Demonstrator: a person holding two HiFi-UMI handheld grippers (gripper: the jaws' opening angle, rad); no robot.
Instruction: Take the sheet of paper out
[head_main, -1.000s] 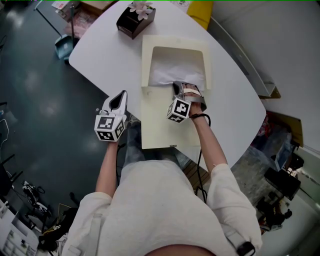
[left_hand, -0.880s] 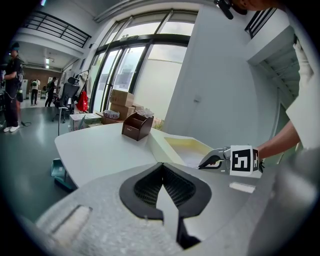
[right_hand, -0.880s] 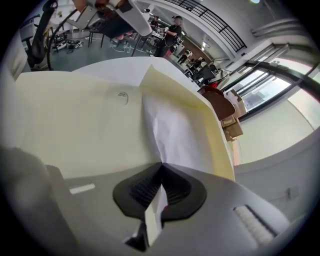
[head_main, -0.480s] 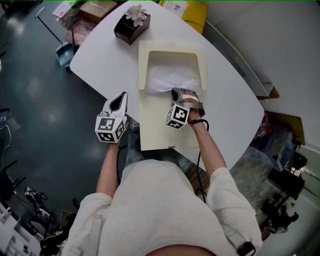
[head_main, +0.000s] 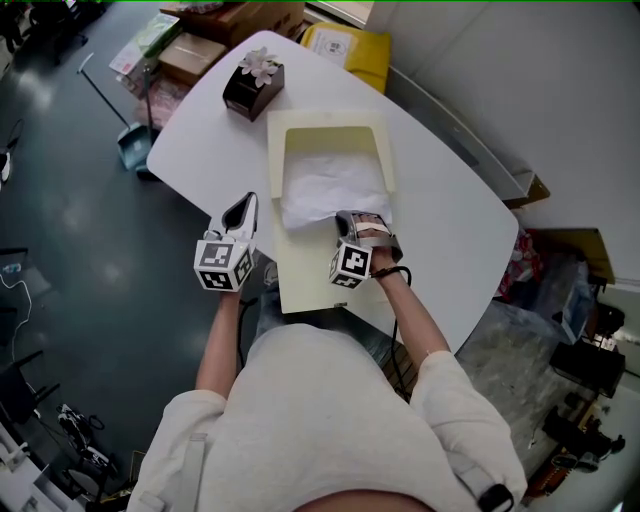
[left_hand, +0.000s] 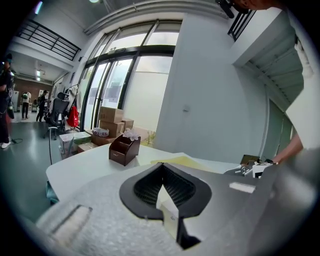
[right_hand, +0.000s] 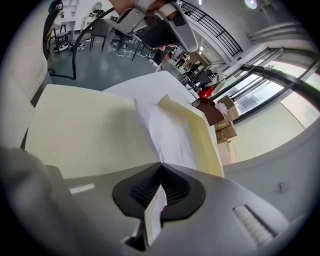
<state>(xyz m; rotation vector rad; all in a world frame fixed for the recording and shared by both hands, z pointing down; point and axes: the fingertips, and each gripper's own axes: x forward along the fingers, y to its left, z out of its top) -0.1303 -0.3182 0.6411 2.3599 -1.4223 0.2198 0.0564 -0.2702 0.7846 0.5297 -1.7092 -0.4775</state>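
Note:
A cream envelope (head_main: 310, 270) lies open on the white table (head_main: 440, 230), its pocket at the far end. A crumpled white sheet of paper (head_main: 330, 190) sticks out of that pocket towards me. My right gripper (head_main: 345, 216) is shut on the sheet's near edge; in the right gripper view the sheet of paper (right_hand: 167, 132) runs straight into the closed tips of the right gripper (right_hand: 161, 164) above the envelope (right_hand: 85, 125). My left gripper (head_main: 244, 203) hovers beside the table's left edge, apart from the envelope. In the left gripper view the left gripper (left_hand: 162, 166) is shut on nothing.
A dark brown box with a white flower (head_main: 253, 85) stands at the table's far end, also seen as the brown box (left_hand: 123, 149). Cardboard boxes (head_main: 225, 25) and a yellow bag (head_main: 345, 45) sit on the floor beyond. A dustpan (head_main: 132, 150) lies left of the table.
The right gripper has drawn back towards me with the sheet, which now shows further out of the pocket. Both grippers have risen a little.

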